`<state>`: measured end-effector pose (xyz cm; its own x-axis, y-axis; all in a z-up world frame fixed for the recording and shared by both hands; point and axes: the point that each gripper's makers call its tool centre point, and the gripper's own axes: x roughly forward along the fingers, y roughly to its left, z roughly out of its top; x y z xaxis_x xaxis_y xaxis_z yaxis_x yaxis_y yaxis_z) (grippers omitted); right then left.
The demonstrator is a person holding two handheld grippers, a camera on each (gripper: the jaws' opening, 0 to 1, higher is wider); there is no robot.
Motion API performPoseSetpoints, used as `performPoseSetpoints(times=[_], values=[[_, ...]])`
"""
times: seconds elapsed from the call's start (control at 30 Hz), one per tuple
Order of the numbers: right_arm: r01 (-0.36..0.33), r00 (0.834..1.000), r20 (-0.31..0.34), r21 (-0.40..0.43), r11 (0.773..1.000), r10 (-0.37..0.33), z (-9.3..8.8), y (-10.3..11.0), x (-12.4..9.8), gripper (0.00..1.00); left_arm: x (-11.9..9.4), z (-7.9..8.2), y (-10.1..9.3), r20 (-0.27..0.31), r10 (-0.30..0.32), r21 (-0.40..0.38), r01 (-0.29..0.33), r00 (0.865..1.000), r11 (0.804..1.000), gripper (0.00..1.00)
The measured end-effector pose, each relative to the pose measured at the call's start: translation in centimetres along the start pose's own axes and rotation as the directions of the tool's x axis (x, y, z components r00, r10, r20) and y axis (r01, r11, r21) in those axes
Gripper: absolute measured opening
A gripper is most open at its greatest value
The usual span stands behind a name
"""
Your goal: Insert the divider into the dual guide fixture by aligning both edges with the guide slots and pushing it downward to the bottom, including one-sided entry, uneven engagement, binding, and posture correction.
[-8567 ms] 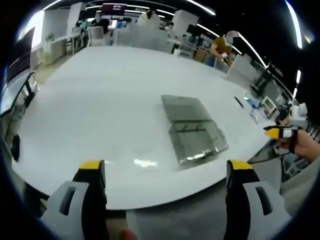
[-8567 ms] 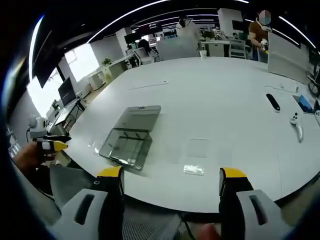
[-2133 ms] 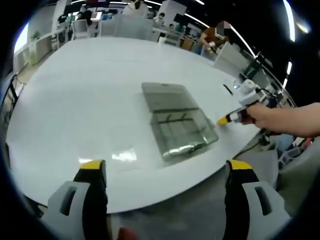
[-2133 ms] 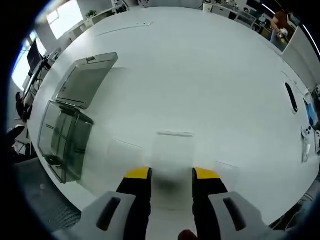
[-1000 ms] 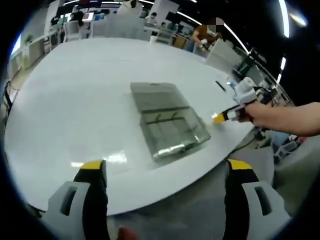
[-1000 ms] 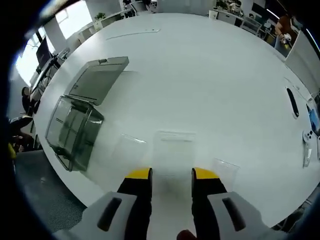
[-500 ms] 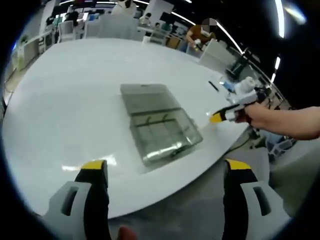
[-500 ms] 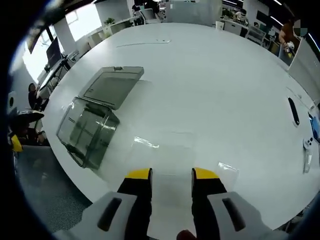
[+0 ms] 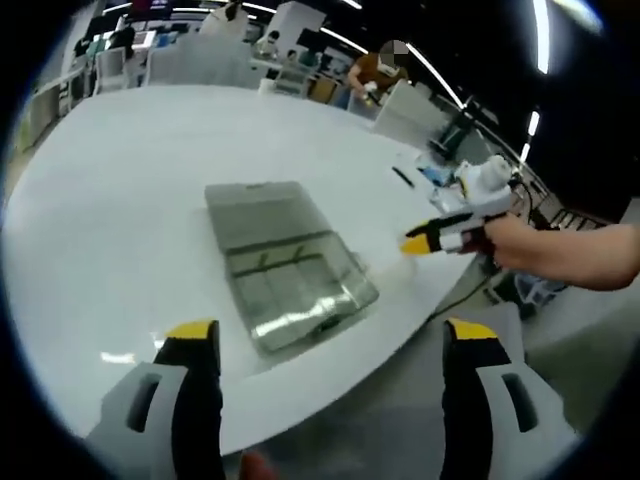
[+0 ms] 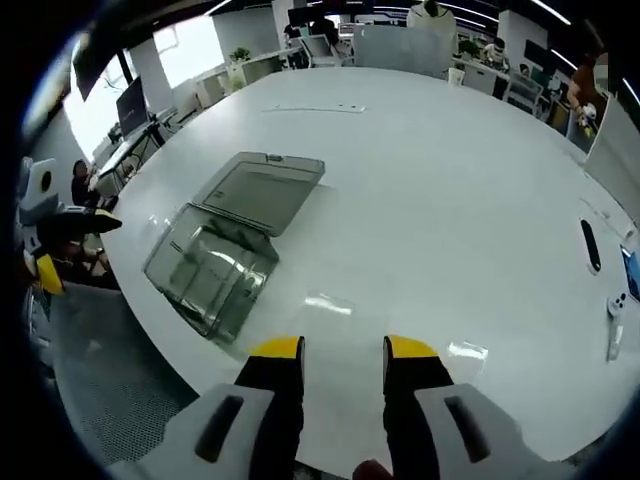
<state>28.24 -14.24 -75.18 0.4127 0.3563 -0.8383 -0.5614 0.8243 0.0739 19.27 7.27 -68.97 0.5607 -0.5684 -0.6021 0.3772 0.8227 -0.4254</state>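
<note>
Divider [image 10: 345, 300] sits clamped in the right tool [image 10: 343, 362] above the table [image 10: 450, 200]; left tool [image 9: 330, 345] gapes.

Clear divider [image 10: 336, 330] pinched between right gripper [image 10: 343, 352] above white table [image 10: 450, 190].

— What lies on the table [image 9: 120, 180] before you?

— The box [image 9: 300, 295] sits near the table's edge, its open lid [image 9: 262, 213] lying flat behind it, touching along one side. In your right gripper view, the box [image 10: 212, 268] lies left of your right gripper [image 10: 343, 352], the lid [image 10: 262, 190] beyond it.

— And to the right?

— A remote [image 10: 589, 245] and a controller [image 10: 614, 325] lie well apart from the box, toward the right edge.
</note>
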Motion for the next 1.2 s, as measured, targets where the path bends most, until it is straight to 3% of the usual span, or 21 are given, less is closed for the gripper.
performPoseSetpoints(times=[0.53, 0.93, 1.13, 1.2], values=[[-0.102, 0.988, 0.105, -0.103, 0.989, 0.113, 2.5, 5.4, -2.3, 0.25, 1.2, 1.3, -3.0, 0.027, -0.122, 0.049, 0.120, 0.992, 0.992, 0.70], [-0.204, 0.959, 0.161, -0.181, 0.962, 0.234, 4.1, 9.4, -3.8, 0.26, 1.0, 3.1, -3.9, 0.083, -0.190, 0.064, 0.185, 0.978, 0.981, 0.66], [-0.287, 0.925, 0.185, -0.236, 0.929, 0.332, 4.8, 11.6, -4.4, 0.26, 0.8, 3.4, -4.4, 0.094, -0.211, 0.080, 0.203, 0.973, 0.976, 0.65], [-0.294, 0.923, 0.179, -0.240, 0.925, 0.339, 4.8, 11.8, -4.5, 0.26, 0.7, 3.5, -4.4, 0.095, -0.217, 0.086, 0.210, 0.971, 0.974, 0.65]])
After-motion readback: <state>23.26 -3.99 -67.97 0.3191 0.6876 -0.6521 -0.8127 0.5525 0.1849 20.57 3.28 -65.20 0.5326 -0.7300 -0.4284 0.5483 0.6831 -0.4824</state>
